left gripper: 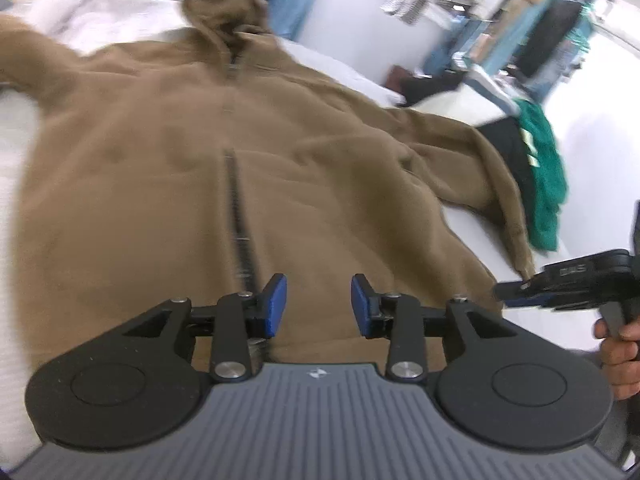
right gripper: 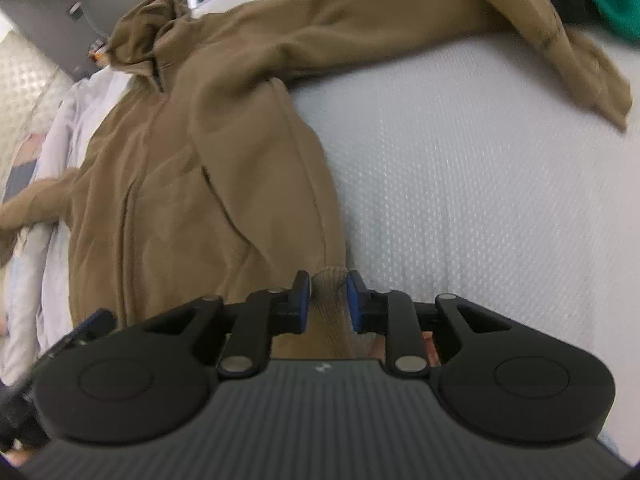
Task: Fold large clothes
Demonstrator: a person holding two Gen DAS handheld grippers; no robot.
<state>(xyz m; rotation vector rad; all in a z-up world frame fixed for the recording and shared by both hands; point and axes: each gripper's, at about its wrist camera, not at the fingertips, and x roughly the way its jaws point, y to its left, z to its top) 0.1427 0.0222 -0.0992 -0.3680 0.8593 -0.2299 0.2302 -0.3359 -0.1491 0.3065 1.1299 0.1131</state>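
A brown zip-up hoodie (left gripper: 224, 152) lies spread front-up on a white textured bed (right gripper: 460, 168), hood (left gripper: 224, 4) at the far end. My left gripper (left gripper: 319, 304) hovers open over the bottom hem beside the zipper (left gripper: 240, 216), with nothing between its blue pads. My right gripper (right gripper: 328, 300) sits at the hoodie's bottom right corner. The ribbed hem corner (right gripper: 329, 280) stands loosely between its parted pads, a thin gap showing beside it. In the left wrist view the right gripper (left gripper: 508, 294) shows at the right edge, held by a hand (left gripper: 620, 344).
A green and black garment (left gripper: 540, 176) lies past the right sleeve (right gripper: 520, 20) near the bed's edge. White bedding (left gripper: 92, 12) is bunched beyond the left sleeve. Racks of clothes and blue curtains stand in the background.
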